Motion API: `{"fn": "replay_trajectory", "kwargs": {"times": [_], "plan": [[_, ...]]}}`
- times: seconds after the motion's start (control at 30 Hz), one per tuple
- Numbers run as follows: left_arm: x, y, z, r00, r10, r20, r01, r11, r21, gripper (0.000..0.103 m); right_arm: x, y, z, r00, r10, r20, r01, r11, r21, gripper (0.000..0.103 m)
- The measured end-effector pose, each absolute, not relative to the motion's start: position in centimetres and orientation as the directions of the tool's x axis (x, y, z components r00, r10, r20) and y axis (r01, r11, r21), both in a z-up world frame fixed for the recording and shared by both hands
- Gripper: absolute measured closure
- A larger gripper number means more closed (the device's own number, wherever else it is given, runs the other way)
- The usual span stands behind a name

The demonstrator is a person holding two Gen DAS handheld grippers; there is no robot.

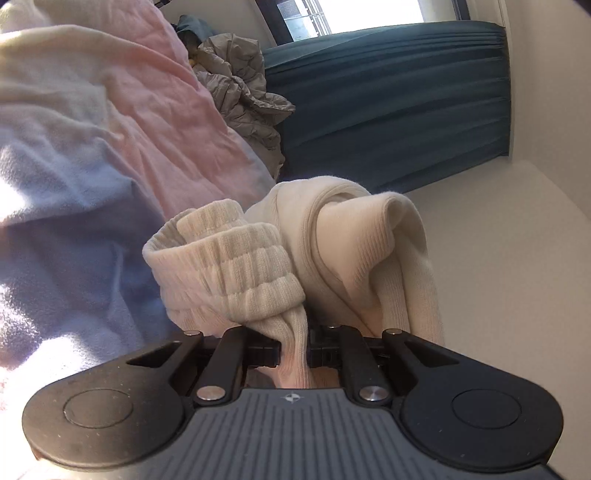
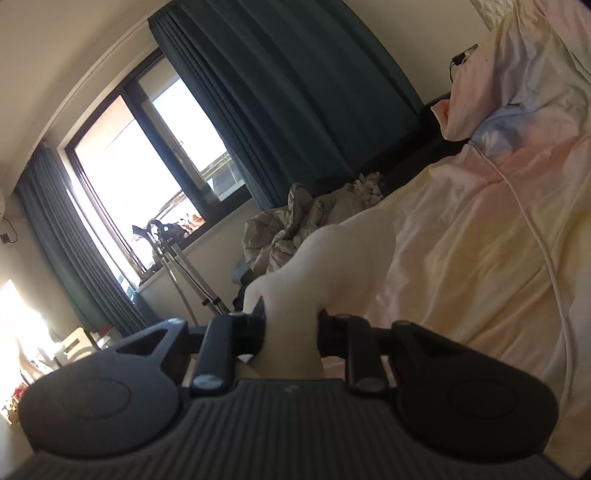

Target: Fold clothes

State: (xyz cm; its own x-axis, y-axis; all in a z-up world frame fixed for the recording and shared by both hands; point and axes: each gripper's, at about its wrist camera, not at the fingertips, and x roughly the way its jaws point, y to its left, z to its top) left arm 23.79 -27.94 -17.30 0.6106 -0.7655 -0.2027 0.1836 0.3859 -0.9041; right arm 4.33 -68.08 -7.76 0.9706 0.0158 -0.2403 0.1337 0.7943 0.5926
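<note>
Left gripper (image 1: 294,354) clenched on a cream ribbed-knit garment (image 1: 280,254), with a narrow strip of the knit pinched between the two black jaws. Above the jaws, bunched folds: a thick ribbed cuff (image 1: 236,269) rolled at left, a finer-knit fold draped at right. Behind the garment at left, a pastel pink-and-blue bedsheet (image 1: 122,122); farther back, a crumpled grey quilted jacket (image 1: 243,92) and a teal curtain (image 1: 388,103) below a bright window (image 1: 354,14).

Right gripper (image 2: 291,334) clamped on the same pale garment (image 2: 325,266), overexposed and rising from between the jaws. To the right, the bedsheet (image 2: 461,229) crossed by a white cable (image 2: 546,254), with a pillow (image 2: 491,85) at the far end. Beyond the garment, the grey jacket (image 2: 291,225); at left, the window (image 2: 147,162) between teal curtains (image 2: 295,85).
</note>
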Motion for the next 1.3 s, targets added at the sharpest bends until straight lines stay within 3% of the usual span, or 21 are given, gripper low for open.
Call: {"fn": "replay_trajectory", "kwargs": {"times": [0.17,0.27,0.4,0.47,0.57,0.73,0.97,1.1,1.3], "plan": [[24.2,-27.8,-20.5,0.579,-0.793,-0.192,0.214,0.375,-0.902,0.09,5.7,-68.6,-15.5,0.88,0.03,-0.474,0.295,0.747,0.595,0.078],[24.3,-27.6,-20.8,0.563,-0.804,-0.19,0.216,0.365,-0.906,0.09,5.2,-68.6,-16.9,0.877,0.049,-0.477,0.311,0.701,0.642,0.077],[24.1,-27.0,-19.9,0.54,-0.801,-0.257,0.173,0.405,-0.898,0.086,5.0,-67.9,-15.5,0.864,0.033,-0.502,0.342,0.694,0.634,0.074],[23.6,-26.4,-19.1,0.521,-0.794,-0.314,0.122,0.434,-0.893,0.074,4.8,-67.6,-14.6,0.856,0.02,-0.516,0.364,0.686,0.63,0.067],[22.4,-25.5,-16.2,0.511,-0.767,-0.388,0.159,0.528,-0.834,0.056,3.1,-67.2,-12.3,0.842,-0.039,-0.538,0.422,0.67,0.611,0.066],[19.3,-23.6,-10.4,0.557,-0.706,-0.437,0.281,0.656,-0.701,0.028,0.3,-65.6,-7.8,0.848,-0.098,-0.521,0.423,0.716,0.554,0.066],[13.0,-18.9,-1.5,0.646,-0.659,-0.386,0.422,0.729,-0.539,0.023,-2.6,-60.0,-0.3,0.892,-0.095,-0.442,0.329,0.807,0.49,0.066],[9.1,-15.0,2.9,0.679,-0.665,-0.311,0.497,0.728,-0.472,0.016,-3.7,-55.4,3.4,0.918,-0.055,-0.393,0.247,0.855,0.457,0.066],[4.0,-8.6,7.2,0.764,-0.586,-0.271,0.49,0.799,-0.349,0.011,-5.0,-47.6,7.4,0.94,0.023,-0.341,0.122,0.91,0.396,0.066]]}}
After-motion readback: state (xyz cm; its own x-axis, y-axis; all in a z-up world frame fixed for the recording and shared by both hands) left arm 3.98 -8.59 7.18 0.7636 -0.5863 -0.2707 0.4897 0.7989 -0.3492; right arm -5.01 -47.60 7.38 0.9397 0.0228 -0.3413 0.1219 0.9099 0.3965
